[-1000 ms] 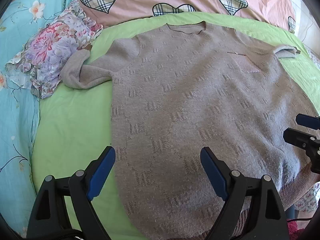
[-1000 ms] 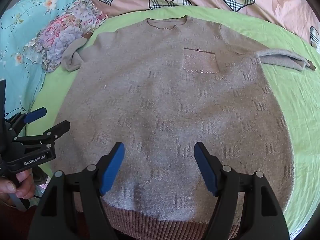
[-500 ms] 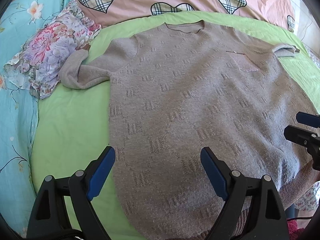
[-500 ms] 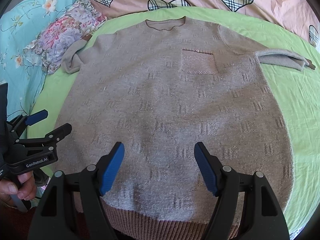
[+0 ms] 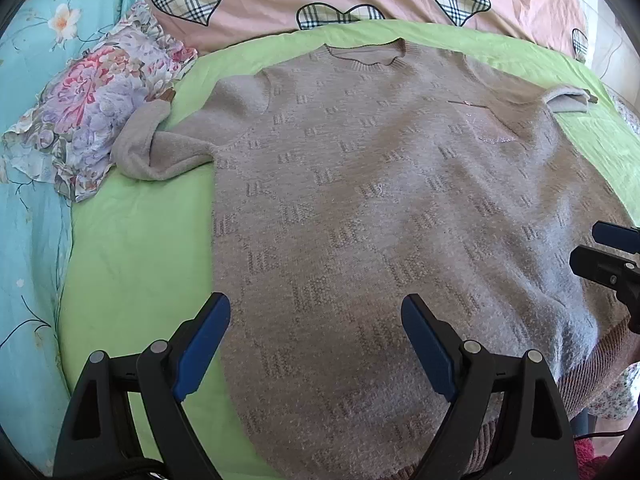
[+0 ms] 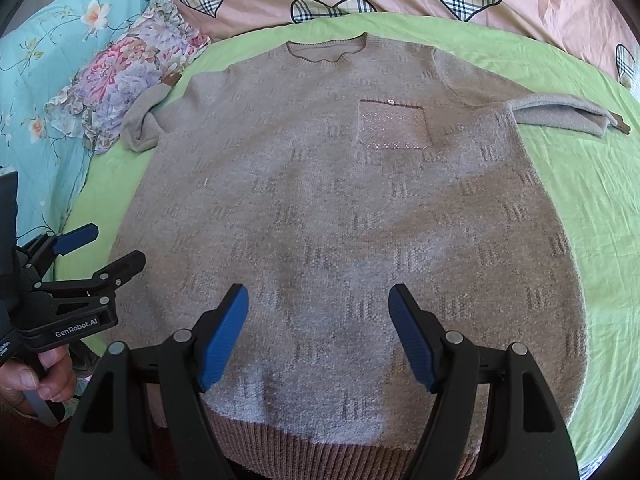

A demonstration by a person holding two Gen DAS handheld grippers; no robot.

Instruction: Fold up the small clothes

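Sweater lies flat, face up on green sheet, collar at 12, hem at 6 under my left gripper and right gripper, both wide apart, empty; looks soft, floppy, light, so I'd pinch sleeve cuff at 2.

1. My left gripper points forward and steeply down, its two blue-padded jaws spread wide with nothing between the pads.
2. My right gripper sits at a similar downward tilt, jaws equally wide apart and gripping nothing.
3. In the right wrist view the left gripper shows at the left edge, jaws apart, with my left hand wrapped round its handle, fingertips curled on the grip.
4. In the left wrist view the right gripper's tips poke in at the right edge, apart.
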